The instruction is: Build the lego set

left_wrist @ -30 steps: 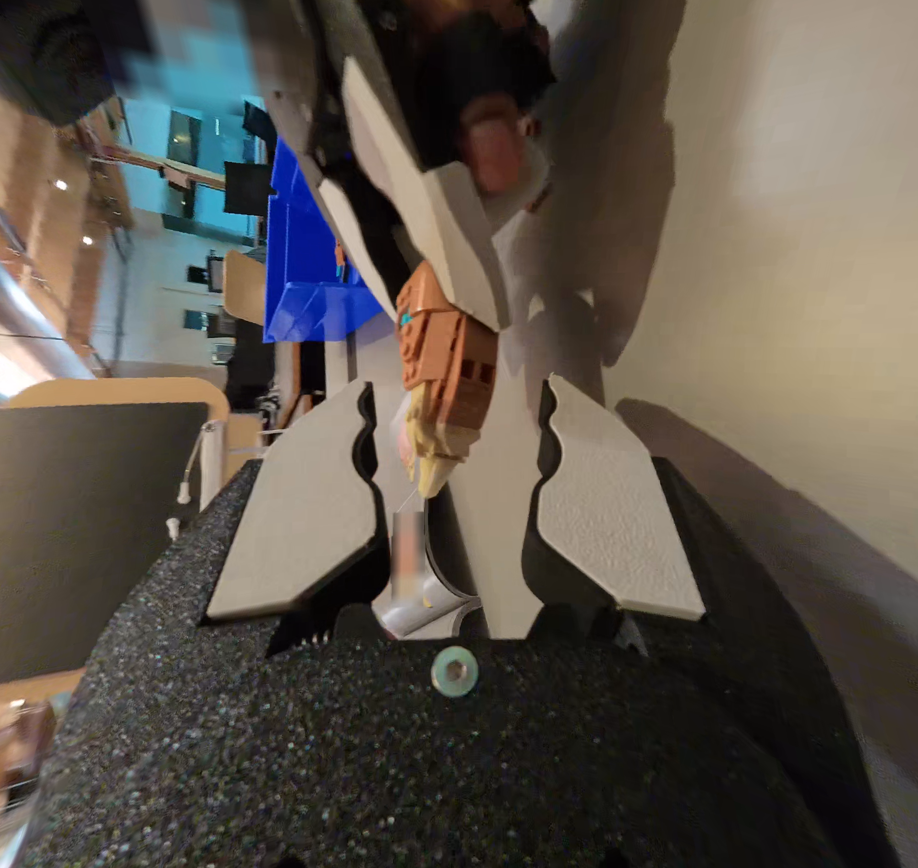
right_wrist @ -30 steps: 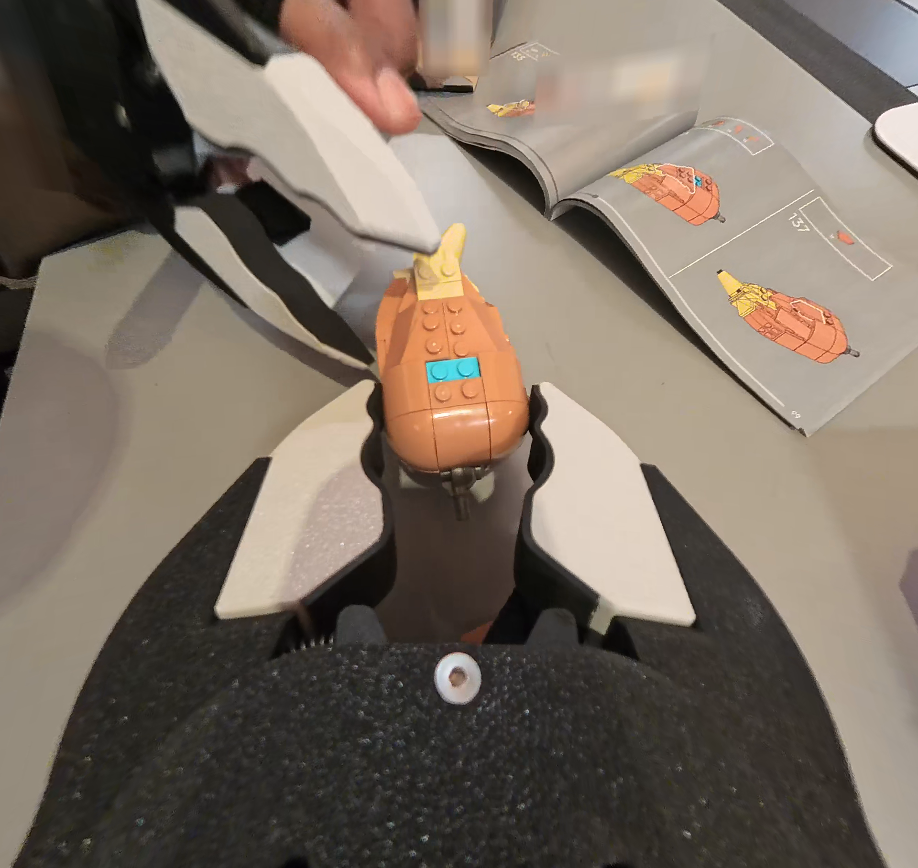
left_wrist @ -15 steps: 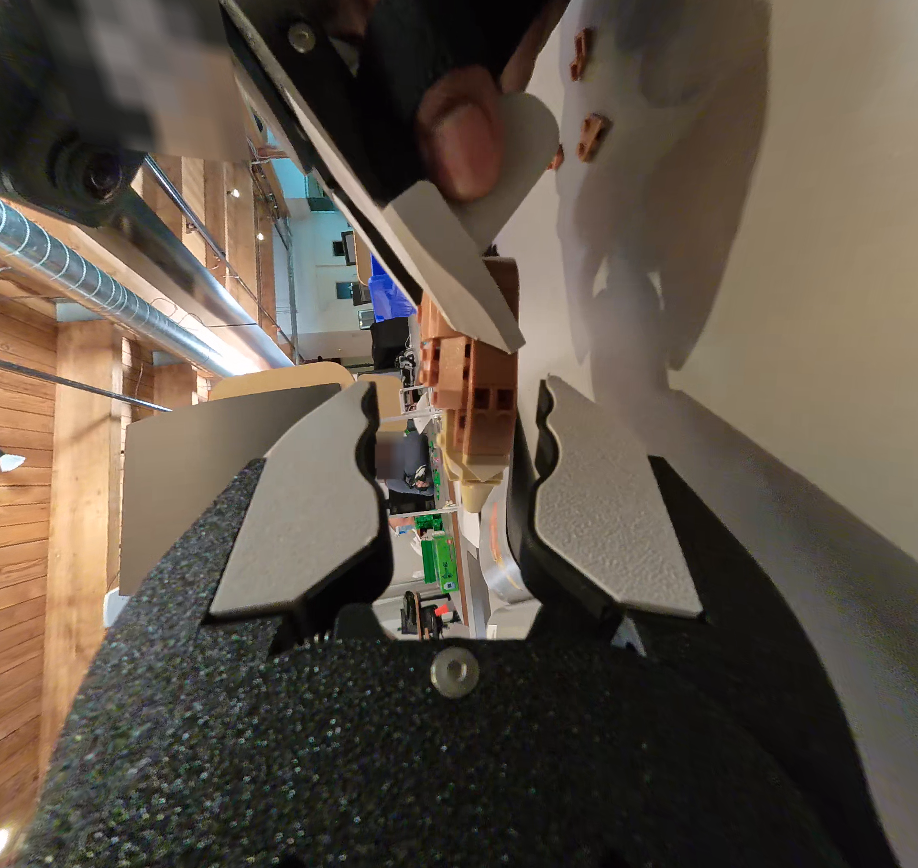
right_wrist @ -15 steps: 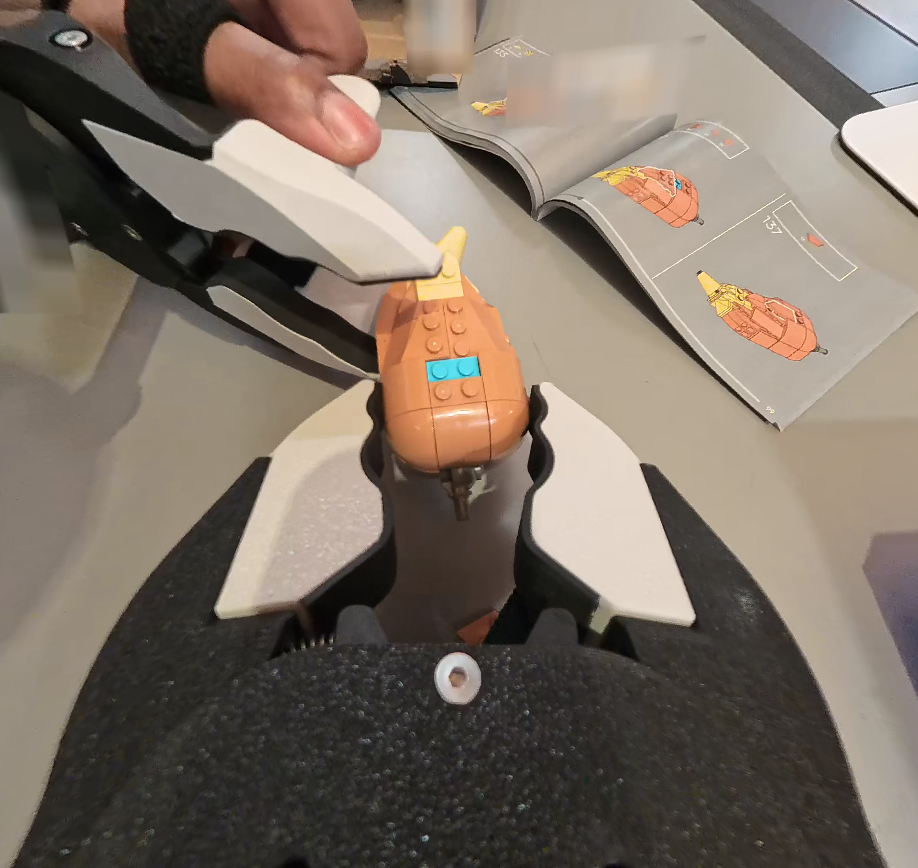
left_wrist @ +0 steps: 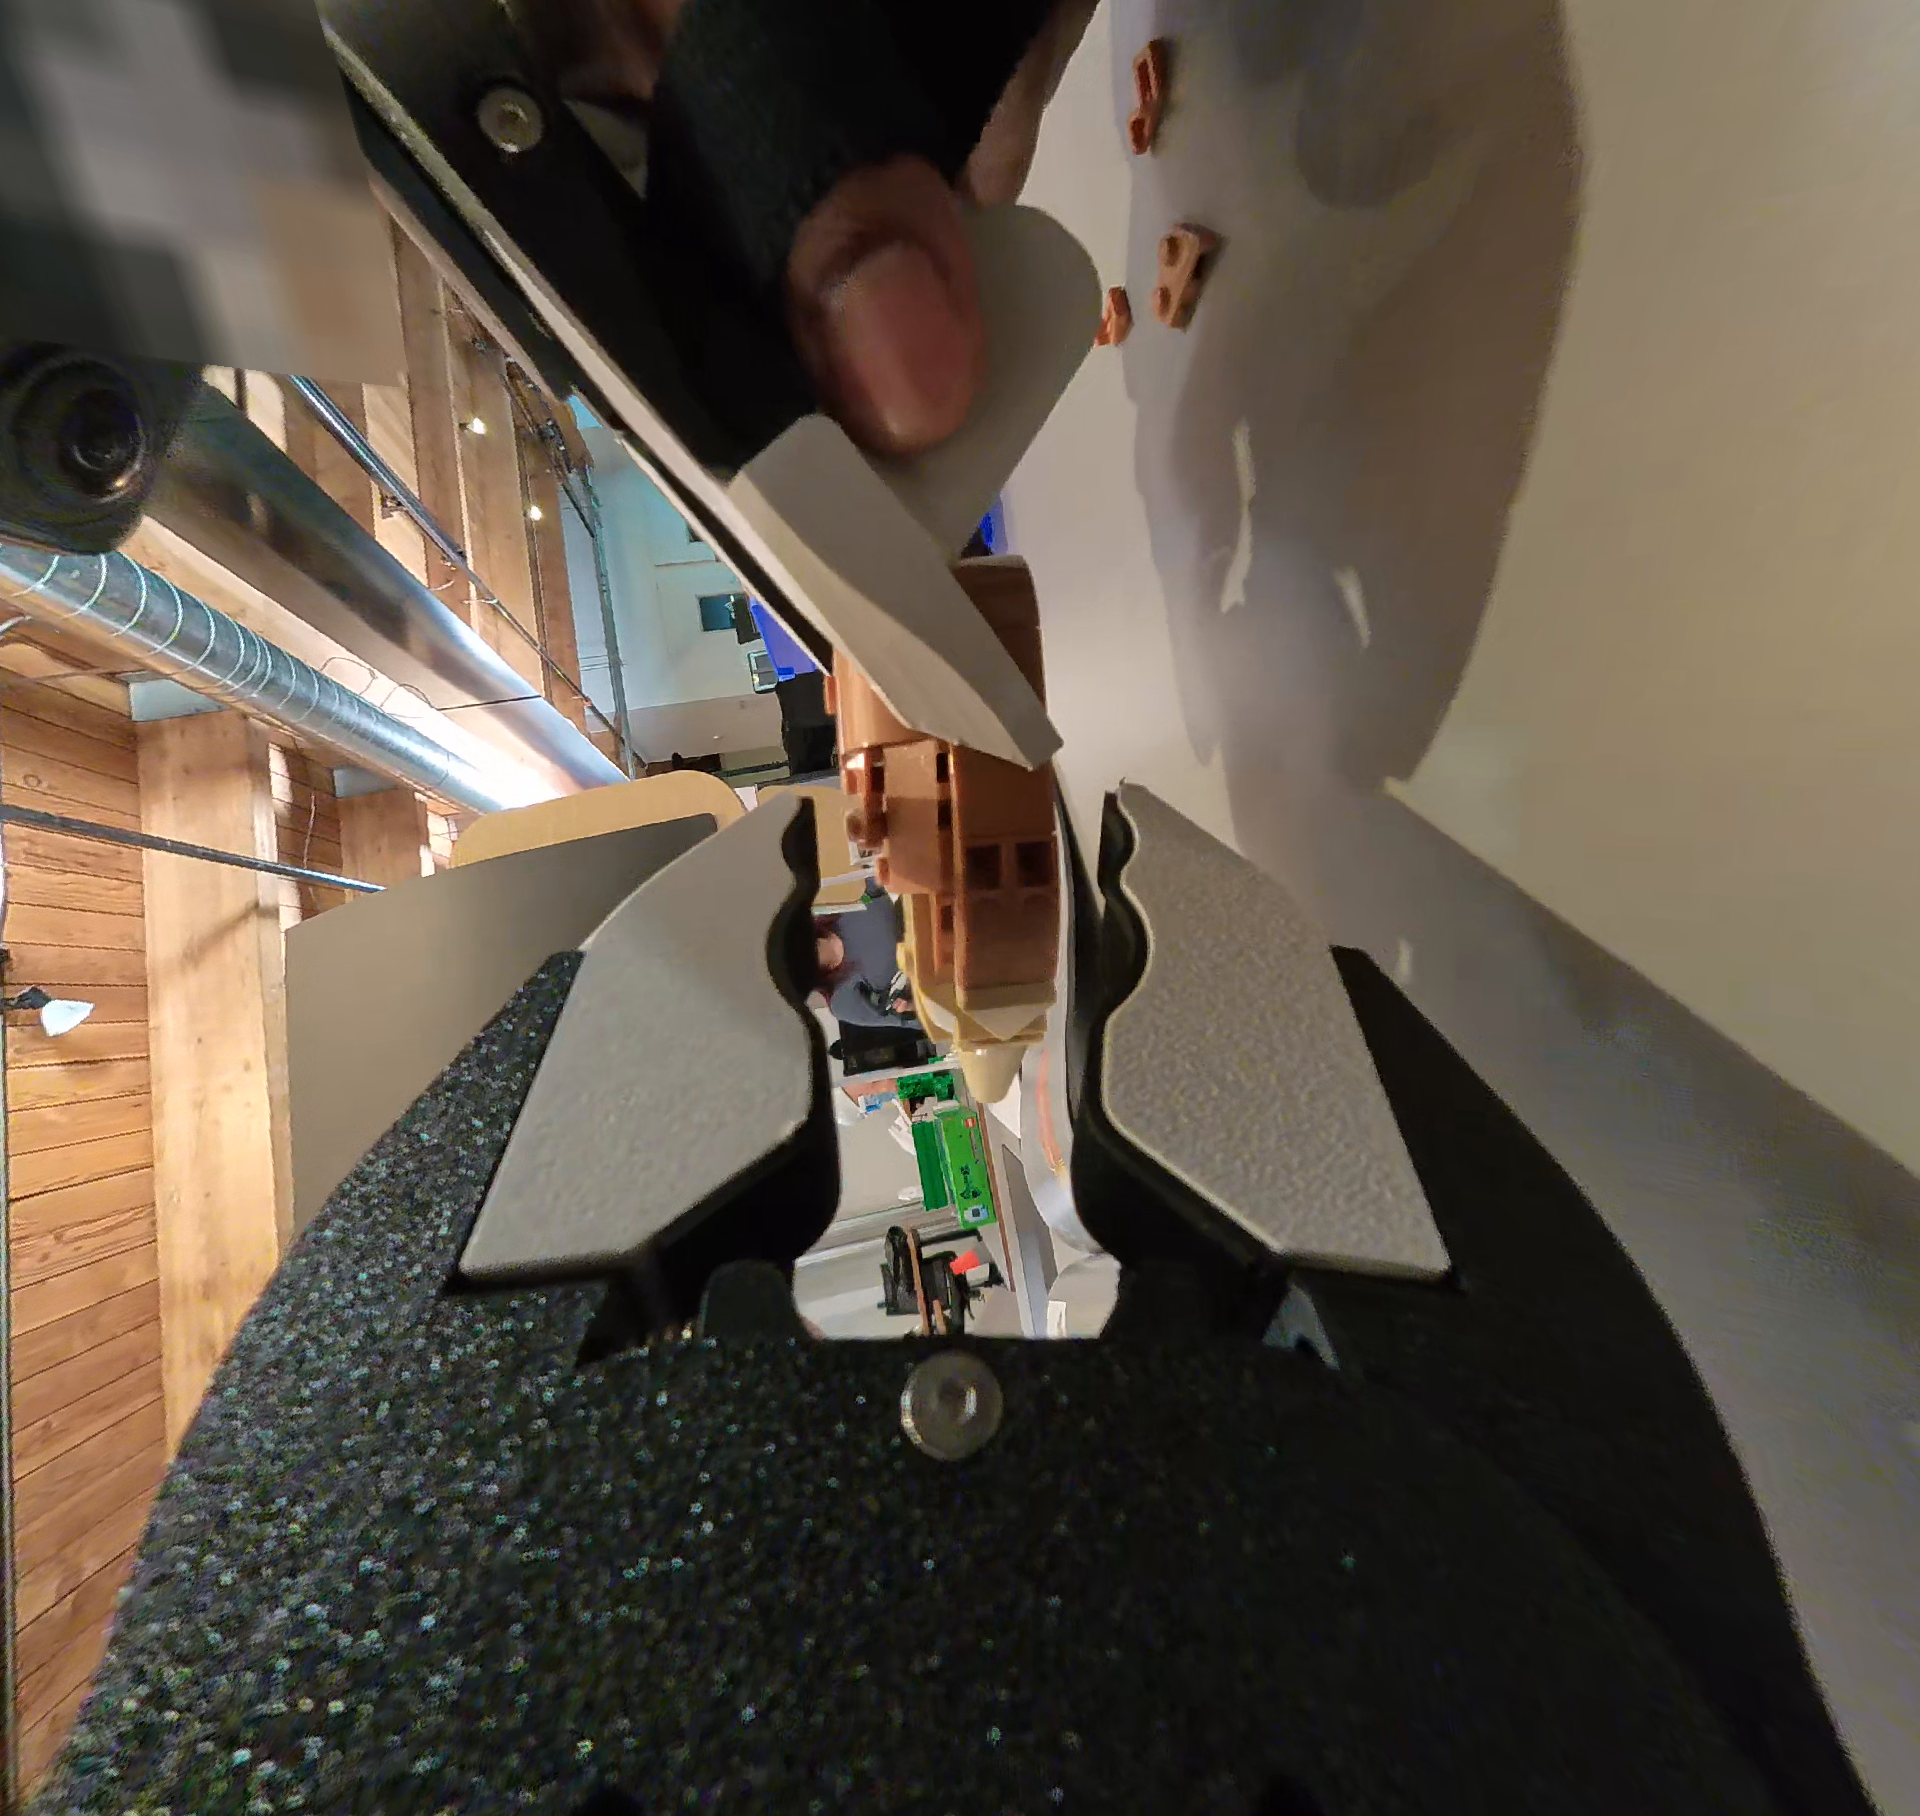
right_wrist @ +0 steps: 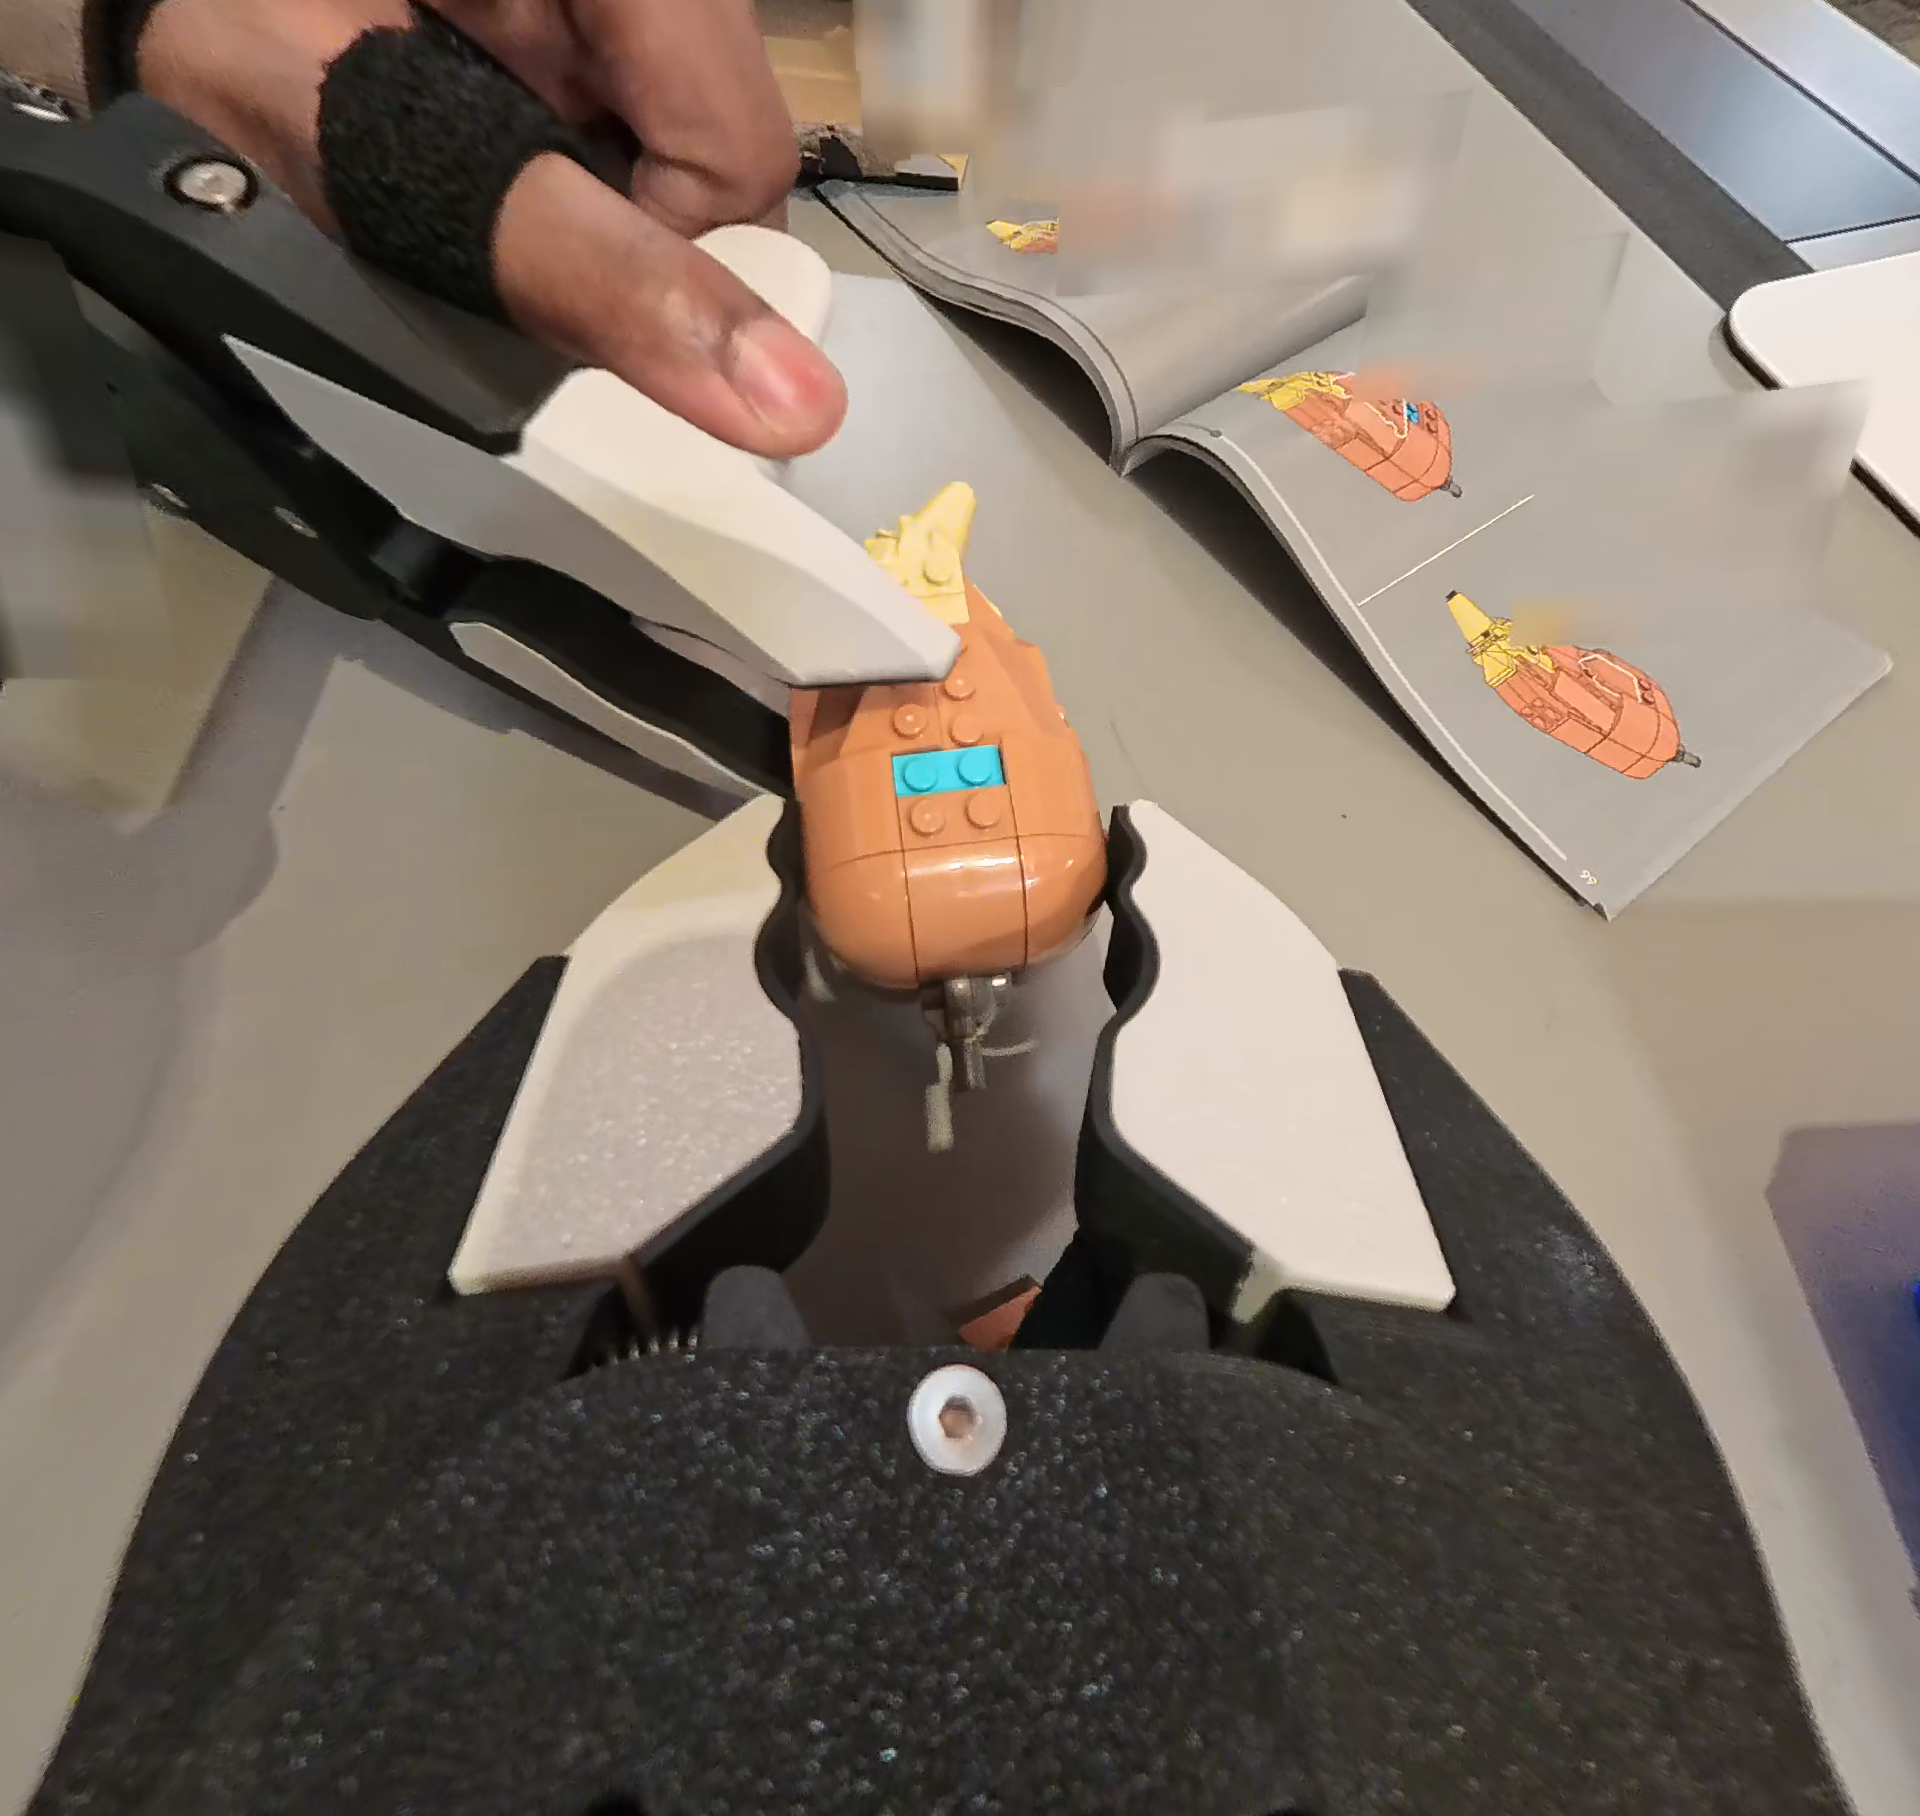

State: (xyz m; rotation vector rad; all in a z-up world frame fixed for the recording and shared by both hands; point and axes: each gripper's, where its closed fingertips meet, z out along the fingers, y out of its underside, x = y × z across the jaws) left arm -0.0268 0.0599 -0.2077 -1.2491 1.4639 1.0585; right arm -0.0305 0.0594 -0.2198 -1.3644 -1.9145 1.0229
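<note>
A: What has hold of the model?

B: The right gripper. Its two pale fingers are closed against the rounded near end of the orange lego model, one on each flank, so the model sits clamped between the tips, raised off the grey table. A small grey peg sticks out of the model's near end, into the gap between the fingers.

A: And the other tool?

B: The left gripper comes in from the left, with a hand on it and a thumb lying along its upper finger. The jaws are parted. The upper finger's tip rests on top of the model near its far end, beside the yellow pointed part. The lower finger runs under it toward the model's left side; whether it touches there, I cannot tell.

A: Does the left wrist view settle it?

B: Partly. There the left gripper has its own fingers apart, with the model between them, close against the right-hand finger and clear of the left one. So it is open around the model's tan tip, not squeezing it.

A: Anything else on the table?

B: An open instruction booklet lies far right of the model, showing orange drawings. Three small loose orange pieces lie on the table in the left wrist view, well apart from the model.
</note>
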